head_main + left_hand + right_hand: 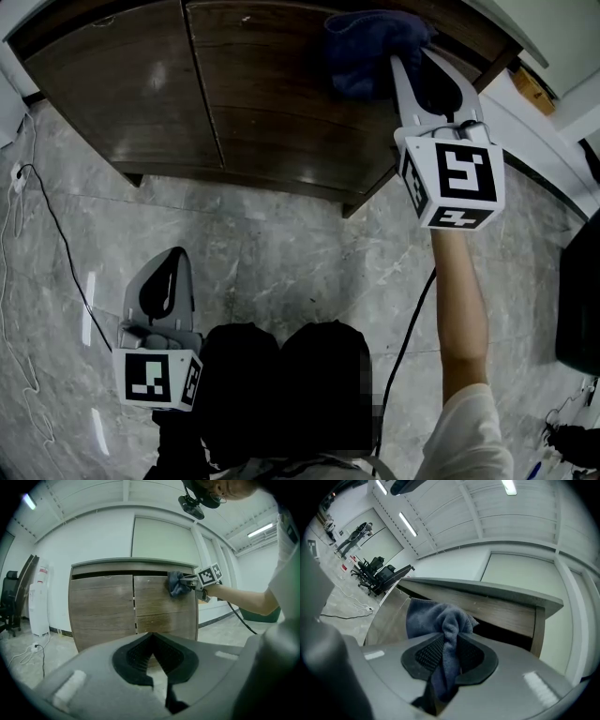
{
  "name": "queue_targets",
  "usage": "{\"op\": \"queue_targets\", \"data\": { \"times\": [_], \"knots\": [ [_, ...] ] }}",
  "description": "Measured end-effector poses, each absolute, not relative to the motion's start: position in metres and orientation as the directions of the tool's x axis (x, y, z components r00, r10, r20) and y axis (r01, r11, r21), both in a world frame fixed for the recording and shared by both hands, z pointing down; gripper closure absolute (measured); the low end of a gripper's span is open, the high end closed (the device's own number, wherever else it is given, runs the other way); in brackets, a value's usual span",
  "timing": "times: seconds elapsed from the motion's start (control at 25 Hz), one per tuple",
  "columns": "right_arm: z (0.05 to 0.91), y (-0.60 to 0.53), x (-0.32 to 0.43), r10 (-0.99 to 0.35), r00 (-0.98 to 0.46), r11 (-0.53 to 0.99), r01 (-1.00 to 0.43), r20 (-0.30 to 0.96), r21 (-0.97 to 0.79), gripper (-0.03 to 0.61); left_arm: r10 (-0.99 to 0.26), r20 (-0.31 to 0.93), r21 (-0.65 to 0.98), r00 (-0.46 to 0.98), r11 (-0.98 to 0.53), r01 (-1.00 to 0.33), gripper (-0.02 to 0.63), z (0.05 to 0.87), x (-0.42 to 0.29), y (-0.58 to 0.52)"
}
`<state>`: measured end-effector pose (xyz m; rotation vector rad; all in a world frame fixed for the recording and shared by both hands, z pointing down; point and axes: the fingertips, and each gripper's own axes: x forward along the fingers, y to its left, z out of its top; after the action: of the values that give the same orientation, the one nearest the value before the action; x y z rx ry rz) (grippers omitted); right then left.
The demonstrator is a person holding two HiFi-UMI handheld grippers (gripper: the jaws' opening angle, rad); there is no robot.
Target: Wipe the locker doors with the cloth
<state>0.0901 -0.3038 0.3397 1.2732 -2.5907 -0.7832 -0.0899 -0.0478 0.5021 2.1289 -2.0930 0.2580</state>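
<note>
Blue-grey cloth (436, 616), clamped in right fingers (423, 654), bunches just ahead of them against right door (281, 112) near its top, door face stretching below; left fingers (136, 656) closed, empty, well back.

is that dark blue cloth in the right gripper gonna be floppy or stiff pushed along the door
Probably floppy: the dark blue fuzzy cloth bunches where the right gripper pinches it. Likely light, as one pinch carries the whole wad. Its pile should drag on the brown wooden door.
</note>
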Motion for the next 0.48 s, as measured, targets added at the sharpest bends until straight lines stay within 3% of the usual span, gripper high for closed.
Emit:
{"op": "queue_targets", "data": {
  "times": [0.48],
  "knots": [
    [0.507,-0.298,0.07,-0.781,-0.62,0.561,-0.647,0.071,0.516,0.497,-0.97,0.243,-0.016,-0.003,-0.001,-1.0,0.611,0.513,-0.098,-0.043]
  ]
}}
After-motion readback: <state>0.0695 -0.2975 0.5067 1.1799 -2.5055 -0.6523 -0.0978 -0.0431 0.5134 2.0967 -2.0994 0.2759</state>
